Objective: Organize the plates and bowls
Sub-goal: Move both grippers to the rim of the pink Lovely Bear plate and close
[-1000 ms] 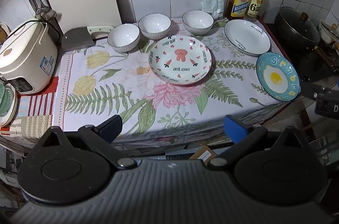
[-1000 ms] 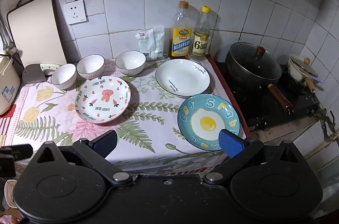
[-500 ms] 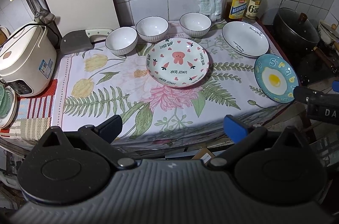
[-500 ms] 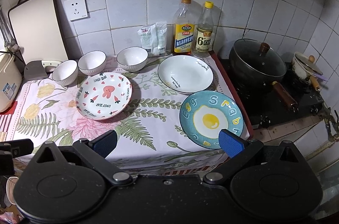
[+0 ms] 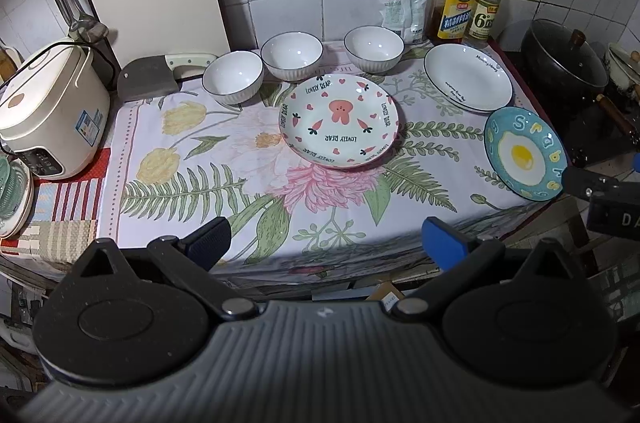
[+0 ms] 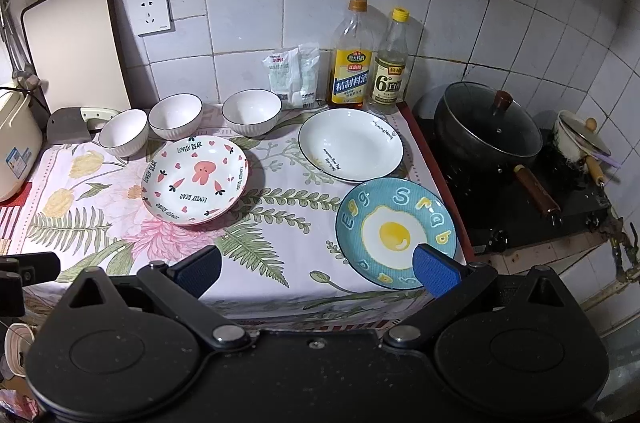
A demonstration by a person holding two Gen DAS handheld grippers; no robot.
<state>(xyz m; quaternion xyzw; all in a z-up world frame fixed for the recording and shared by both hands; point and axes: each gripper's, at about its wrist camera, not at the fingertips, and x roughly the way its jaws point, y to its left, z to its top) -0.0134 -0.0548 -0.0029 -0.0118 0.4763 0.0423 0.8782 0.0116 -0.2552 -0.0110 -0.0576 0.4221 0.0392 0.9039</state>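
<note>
Blue egg plate (image 6: 395,232) lies just beyond the right gripper's (image 6: 318,273) spread, empty jaws.

- Both views are dim and faintly noisy, lit from overhead; the tiled wall (image 6: 248,3) carries a dull sheen.
- Small glints sit inside the white bowls (image 5: 293,52) and on the pot lid (image 6: 490,121).
- Soft shadows fall beside the plates.
- Fisheye distortion bows the tile lines; the corners darken to black.
- The middle of the worktop is sharp; its near edge looks slightly smeared.
</note>
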